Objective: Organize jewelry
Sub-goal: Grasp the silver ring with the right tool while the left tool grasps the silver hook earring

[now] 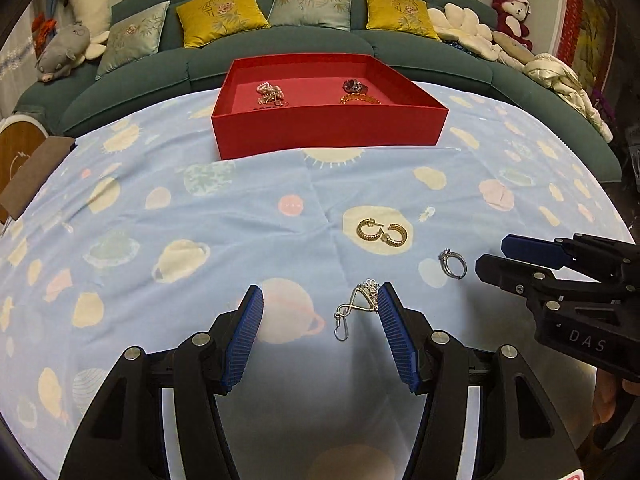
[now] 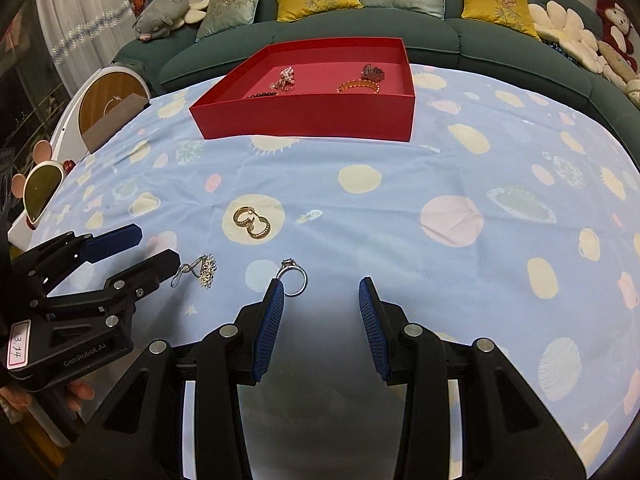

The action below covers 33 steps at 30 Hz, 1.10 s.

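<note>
Left tool (image 1: 320,300): you are holding its jaws apart, silver brooch (image 1: 358,306) lying just inside the right finger.
Right tool (image 2: 321,290): gaping too, ring (image 2: 294,278) lying beside its left fingertip.
Earrings (image 1: 382,232): lying on the bench.
Red box (image 1: 332,120): sitting farther back.

Red box (image 1: 328,130) on pale-blue, planet-patterned cloth (image 1: 200,216); gold earrings (image 1: 382,232).
</note>
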Each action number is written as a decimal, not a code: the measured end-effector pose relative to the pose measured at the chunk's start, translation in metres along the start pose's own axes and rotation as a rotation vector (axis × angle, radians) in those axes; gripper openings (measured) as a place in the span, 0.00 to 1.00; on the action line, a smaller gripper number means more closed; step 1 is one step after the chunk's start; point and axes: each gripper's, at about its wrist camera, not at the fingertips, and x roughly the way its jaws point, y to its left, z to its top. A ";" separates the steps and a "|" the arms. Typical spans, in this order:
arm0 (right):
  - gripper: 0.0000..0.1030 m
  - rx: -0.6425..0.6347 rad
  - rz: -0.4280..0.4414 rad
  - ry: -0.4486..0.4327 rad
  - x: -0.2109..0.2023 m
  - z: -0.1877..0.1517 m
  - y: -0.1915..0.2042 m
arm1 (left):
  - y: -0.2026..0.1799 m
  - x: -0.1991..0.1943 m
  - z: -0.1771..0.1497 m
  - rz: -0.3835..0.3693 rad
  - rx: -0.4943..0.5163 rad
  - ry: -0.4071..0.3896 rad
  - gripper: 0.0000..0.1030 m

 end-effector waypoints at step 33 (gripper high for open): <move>0.19 -0.115 -0.041 0.011 0.024 0.002 0.023 | -0.009 0.012 -0.005 -0.068 0.050 0.004 0.00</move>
